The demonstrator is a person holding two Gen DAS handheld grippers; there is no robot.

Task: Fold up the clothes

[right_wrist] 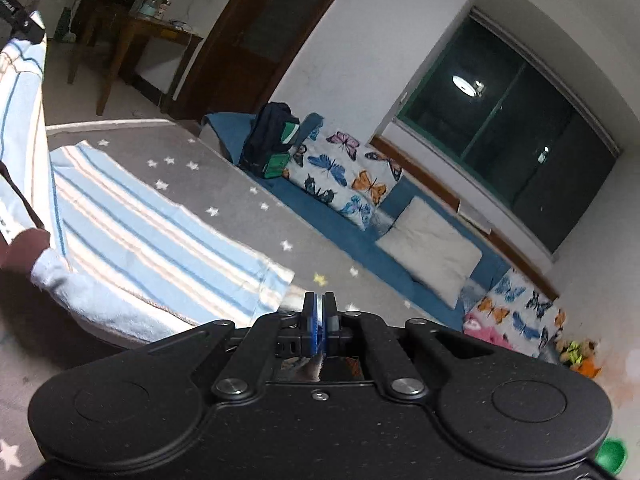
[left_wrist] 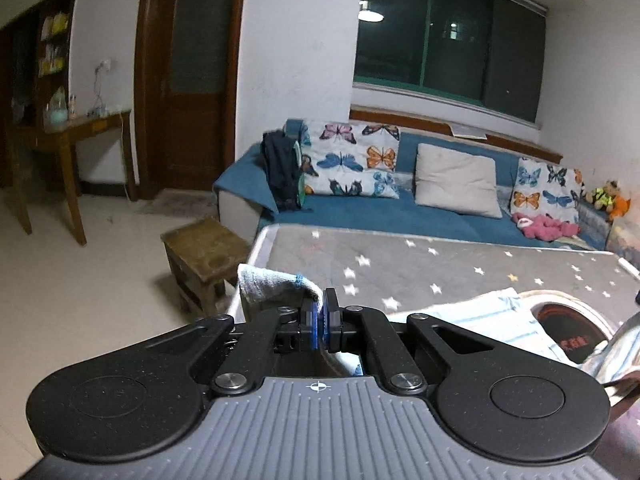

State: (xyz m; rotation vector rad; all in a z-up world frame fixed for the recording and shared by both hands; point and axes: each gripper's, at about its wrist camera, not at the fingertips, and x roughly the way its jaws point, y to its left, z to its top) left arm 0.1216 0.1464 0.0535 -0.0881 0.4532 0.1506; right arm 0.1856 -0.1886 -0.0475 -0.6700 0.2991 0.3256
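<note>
Pinching a corner of the striped cloth (right_wrist: 152,236) with left gripper (left_wrist: 320,314), lifting it off the mat (right_wrist: 240,200) (star-printed); right gripper (right_wrist: 320,316) pressing jaws together, contents indiscernible.

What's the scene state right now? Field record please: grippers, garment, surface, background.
left gripper: shut on a corner of the cloth
right gripper: shut, cloth edge at its tips
garment: light blue striped cloth with white and tan bands, partly lifted at the left, rest flat
surface: grey star-print mat
background: blue sofa, butterfly-print cushions, plain beige cushion, small wooden stool
</note>
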